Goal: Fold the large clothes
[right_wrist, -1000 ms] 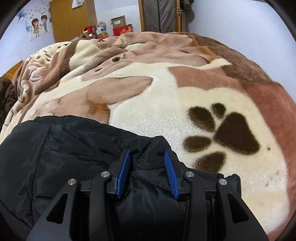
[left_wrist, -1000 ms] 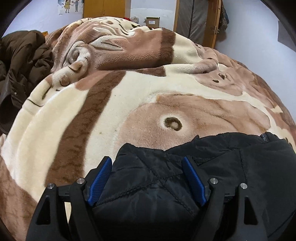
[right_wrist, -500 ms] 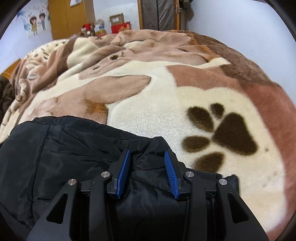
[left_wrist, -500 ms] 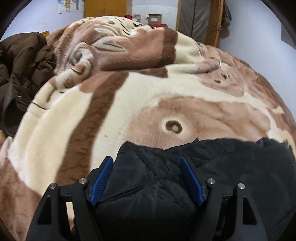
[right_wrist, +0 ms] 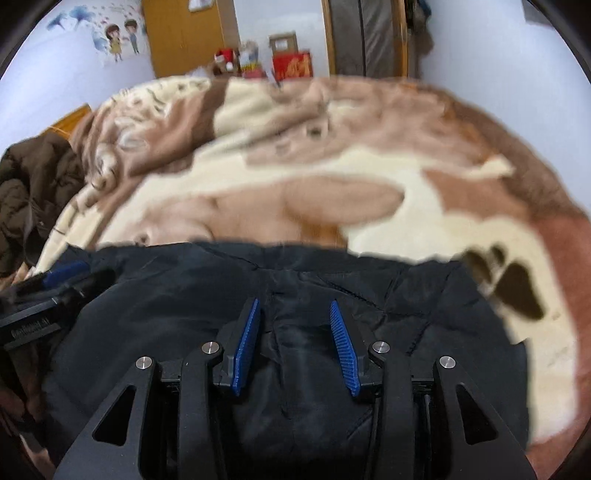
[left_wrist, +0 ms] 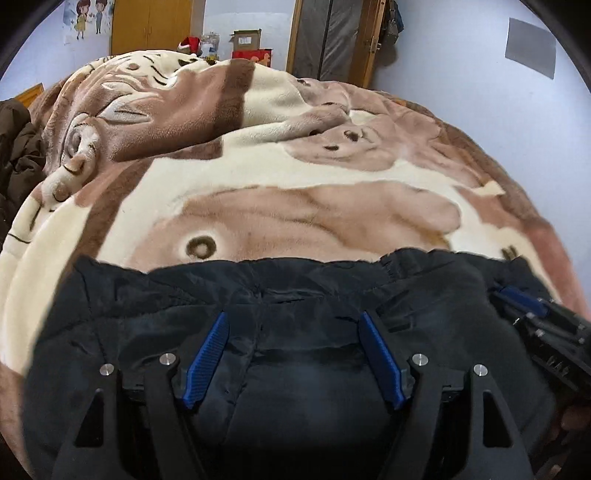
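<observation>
A black padded jacket (left_wrist: pixel 295 295) lies on a brown and cream plush blanket (left_wrist: pixel 258 177). It also shows in the right wrist view (right_wrist: pixel 295 280). My left gripper (left_wrist: pixel 293 321) hangs over the jacket with its blue pads wide apart, fabric between them. My right gripper (right_wrist: pixel 293 310) also stands over the jacket, its pads apart with fabric bunched between. Each gripper shows at the edge of the other's view, the right gripper (left_wrist: pixel 524 299) and the left gripper (right_wrist: pixel 66 273). The right wrist view is blurred.
A dark brown coat (left_wrist: pixel 18 155) is heaped at the bed's left edge, also in the right wrist view (right_wrist: pixel 33 192). A wooden wardrobe (left_wrist: pixel 147 33), boxes (left_wrist: pixel 247 40) and a door (left_wrist: pixel 332 37) stand behind the bed. A pale wall (left_wrist: pixel 480 74) runs along the right.
Both grippers have pulled back and come closer together, so each now shows in the other's view. More of the jacket's top edge shows, stretched across the blanket.
</observation>
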A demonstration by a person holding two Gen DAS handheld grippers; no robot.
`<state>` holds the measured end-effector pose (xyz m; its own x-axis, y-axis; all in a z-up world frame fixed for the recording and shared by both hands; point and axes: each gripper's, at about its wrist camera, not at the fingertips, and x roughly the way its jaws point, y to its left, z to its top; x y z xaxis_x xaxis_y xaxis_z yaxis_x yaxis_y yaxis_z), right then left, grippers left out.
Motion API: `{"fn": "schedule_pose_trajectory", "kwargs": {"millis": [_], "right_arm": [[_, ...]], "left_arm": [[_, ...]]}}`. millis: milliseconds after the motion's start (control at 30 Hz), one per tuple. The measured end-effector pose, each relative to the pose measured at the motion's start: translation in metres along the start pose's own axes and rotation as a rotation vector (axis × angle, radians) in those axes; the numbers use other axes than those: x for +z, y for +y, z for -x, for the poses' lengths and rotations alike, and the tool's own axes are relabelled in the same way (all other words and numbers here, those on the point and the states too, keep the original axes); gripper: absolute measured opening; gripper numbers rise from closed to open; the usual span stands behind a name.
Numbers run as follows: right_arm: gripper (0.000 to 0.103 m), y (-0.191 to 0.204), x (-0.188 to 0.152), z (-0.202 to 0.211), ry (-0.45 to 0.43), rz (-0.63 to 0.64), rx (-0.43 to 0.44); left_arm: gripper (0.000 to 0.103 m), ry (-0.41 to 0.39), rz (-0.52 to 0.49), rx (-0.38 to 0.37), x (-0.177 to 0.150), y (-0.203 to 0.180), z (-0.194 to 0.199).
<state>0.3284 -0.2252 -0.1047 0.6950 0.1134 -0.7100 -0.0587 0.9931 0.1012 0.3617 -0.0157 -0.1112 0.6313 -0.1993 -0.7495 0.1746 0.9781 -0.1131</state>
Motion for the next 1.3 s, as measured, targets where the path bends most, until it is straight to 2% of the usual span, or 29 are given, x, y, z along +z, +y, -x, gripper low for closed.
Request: {"fn": "schedule_pose_trajectory", "kwargs": {"millis": [100,233,333,433,500,600,633,700,867,967,1033,1200,1233,1300], "right_arm": [[0.041,-0.002,-0.006,-0.019,0.012,0.024,-0.012],[0.041,0.001,-0.004,-0.02,0.024,0.032,-0.03],[0.041,0.0,0.004,0.002,0.032,0.035,-0.03],[0.041,-0.015,0.003,0.047,-0.058,0.01,-0.019],[0.043,-0.033,-0.002,0.064,-0.096,-0.004,-0.055],[0.043,-0.07,-0.016,0.055,-0.053,-0.054,-0.13],[0.043,-0.079,-0.021,0.049,-0.038,-0.068,-0.13],[0.043,-0.088,-0.032,0.041,-0.064,-0.075,-0.105],[0.043,-0.079,-0.035,0.026,-0.078,-0.049,-0.149],[0.043,-0.08,-0.032,0.027,-0.061,-0.047,-0.152],[0.043,-0.077,-0.025,0.041,-0.037,-0.032,-0.171],[0.043,-0.069,-0.043,0.105,-0.102,-0.035,-0.119],[0.043,-0.067,-0.05,0.11,-0.103,-0.027,-0.119],[0.043,-0.068,-0.067,0.101,-0.038,-0.014,-0.13]], "left_arm": [[0.075,-0.003,-0.019,0.026,-0.001,-0.005,-0.012],[0.075,0.021,-0.039,0.052,0.0,-0.013,-0.015],[0.072,0.035,-0.029,0.042,0.004,-0.011,0.009],[0.071,-0.047,-0.024,-0.003,0.002,-0.003,0.054],[0.071,-0.098,-0.04,0.024,-0.004,0.011,0.074],[0.071,-0.068,-0.013,0.12,-0.013,0.046,0.068],[0.071,-0.044,0.005,0.148,-0.017,0.059,0.059],[0.073,-0.049,0.018,0.158,-0.023,0.074,0.051],[0.073,-0.074,-0.003,0.191,-0.03,0.068,0.033],[0.073,-0.055,0.01,0.192,-0.027,0.07,0.035],[0.072,-0.042,0.007,0.178,-0.022,0.071,0.047],[0.071,-0.117,0.036,0.146,-0.038,0.093,0.103],[0.071,-0.106,0.045,0.147,-0.045,0.1,0.104],[0.071,-0.049,0.072,0.15,-0.058,0.113,0.092]]}}
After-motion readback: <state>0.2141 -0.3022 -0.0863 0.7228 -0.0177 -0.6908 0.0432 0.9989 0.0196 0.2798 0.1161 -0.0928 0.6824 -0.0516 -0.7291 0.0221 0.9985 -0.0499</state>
